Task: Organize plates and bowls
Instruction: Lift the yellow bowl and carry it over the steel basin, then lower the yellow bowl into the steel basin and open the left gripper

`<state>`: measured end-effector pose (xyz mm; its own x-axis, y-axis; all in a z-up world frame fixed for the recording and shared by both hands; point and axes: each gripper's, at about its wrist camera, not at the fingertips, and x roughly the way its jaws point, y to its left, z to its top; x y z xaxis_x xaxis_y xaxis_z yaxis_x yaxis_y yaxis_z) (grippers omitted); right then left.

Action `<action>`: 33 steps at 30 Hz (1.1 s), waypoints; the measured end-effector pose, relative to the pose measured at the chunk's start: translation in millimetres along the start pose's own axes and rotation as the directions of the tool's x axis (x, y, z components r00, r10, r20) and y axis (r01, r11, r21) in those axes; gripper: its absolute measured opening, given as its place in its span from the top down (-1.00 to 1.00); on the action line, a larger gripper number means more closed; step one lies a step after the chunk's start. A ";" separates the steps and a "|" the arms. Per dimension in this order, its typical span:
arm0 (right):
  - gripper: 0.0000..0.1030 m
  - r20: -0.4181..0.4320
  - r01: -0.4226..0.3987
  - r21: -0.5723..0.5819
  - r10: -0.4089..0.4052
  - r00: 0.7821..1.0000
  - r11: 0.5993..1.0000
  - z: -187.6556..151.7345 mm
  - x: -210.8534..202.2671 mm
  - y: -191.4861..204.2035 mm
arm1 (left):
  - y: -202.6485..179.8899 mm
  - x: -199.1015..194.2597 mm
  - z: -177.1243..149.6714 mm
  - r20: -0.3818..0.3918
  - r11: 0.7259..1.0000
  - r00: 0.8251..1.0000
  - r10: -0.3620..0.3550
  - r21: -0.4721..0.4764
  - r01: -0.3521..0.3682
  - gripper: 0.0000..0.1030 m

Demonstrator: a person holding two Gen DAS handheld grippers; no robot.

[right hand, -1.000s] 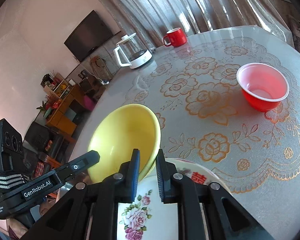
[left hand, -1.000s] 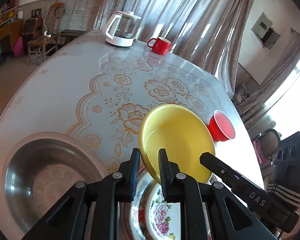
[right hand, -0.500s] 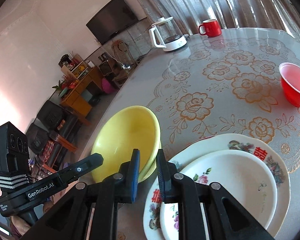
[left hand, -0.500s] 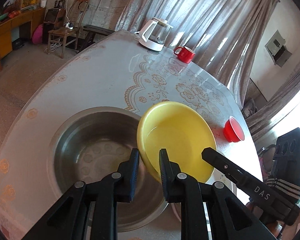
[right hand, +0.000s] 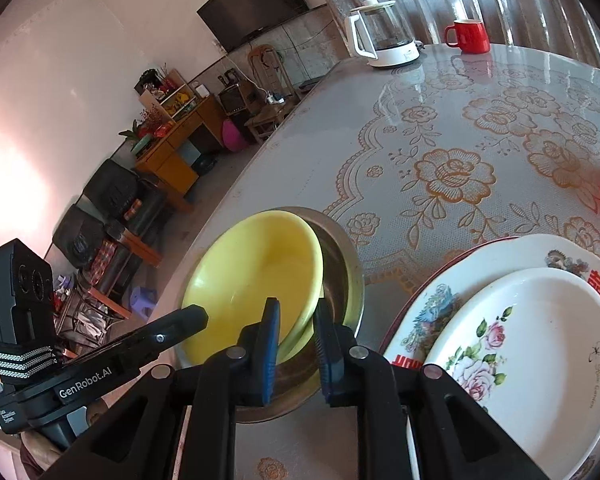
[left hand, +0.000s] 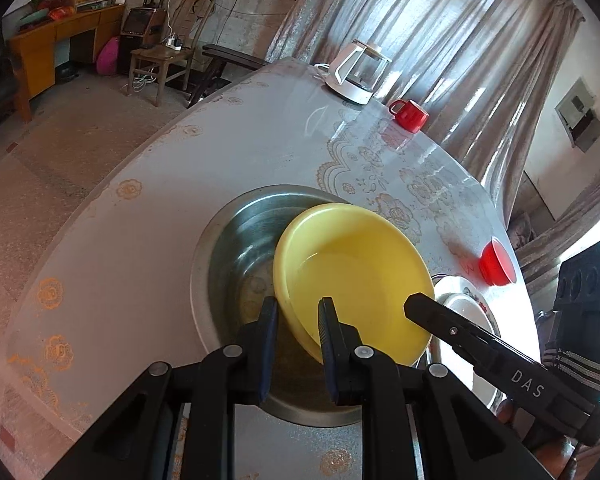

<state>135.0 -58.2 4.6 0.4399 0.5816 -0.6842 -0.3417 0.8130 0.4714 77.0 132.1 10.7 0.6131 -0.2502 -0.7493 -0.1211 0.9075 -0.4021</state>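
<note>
Both grippers pinch the shallow yellow plastic bowl [left hand: 352,276] by opposite rims, left gripper [left hand: 294,334] at its seven o'clock, right gripper [right hand: 296,332] opposite, holding it tilted over the round steel basin [left hand: 232,248], seemingly to nest it inside.

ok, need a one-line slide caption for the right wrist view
Both grippers, right and left, hold the yellow bowl by opposite rims, tilted over the steel basin, beside stacked floral plates.
</note>
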 end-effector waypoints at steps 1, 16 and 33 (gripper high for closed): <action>0.67 -0.005 0.001 -0.005 -0.001 1.000 1.000 -1.0 1.6 1.2 | 2.1 -0.1 -1.3 0.000 1.000 1.000 0.002 -0.003 -0.002 0.63; 0.57 -0.041 0.038 -0.059 -0.040 0.998 0.998 -9.0 20.7 13.1 | 11.8 2.4 -5.5 0.016 1.000 1.000 0.014 -0.004 -0.014 0.63; 0.44 -0.014 0.082 -0.118 -0.084 0.996 0.990 -13.5 20.0 23.4 | 7.6 3.6 -10.0 0.054 0.998 0.997 0.060 0.027 -0.061 0.57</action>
<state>124.6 -27.9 -5.5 0.4555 0.5106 -0.7292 -0.3999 0.8492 0.3448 70.4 134.7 -0.3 0.6458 -0.1771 -0.7426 -0.1370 0.9300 -0.3410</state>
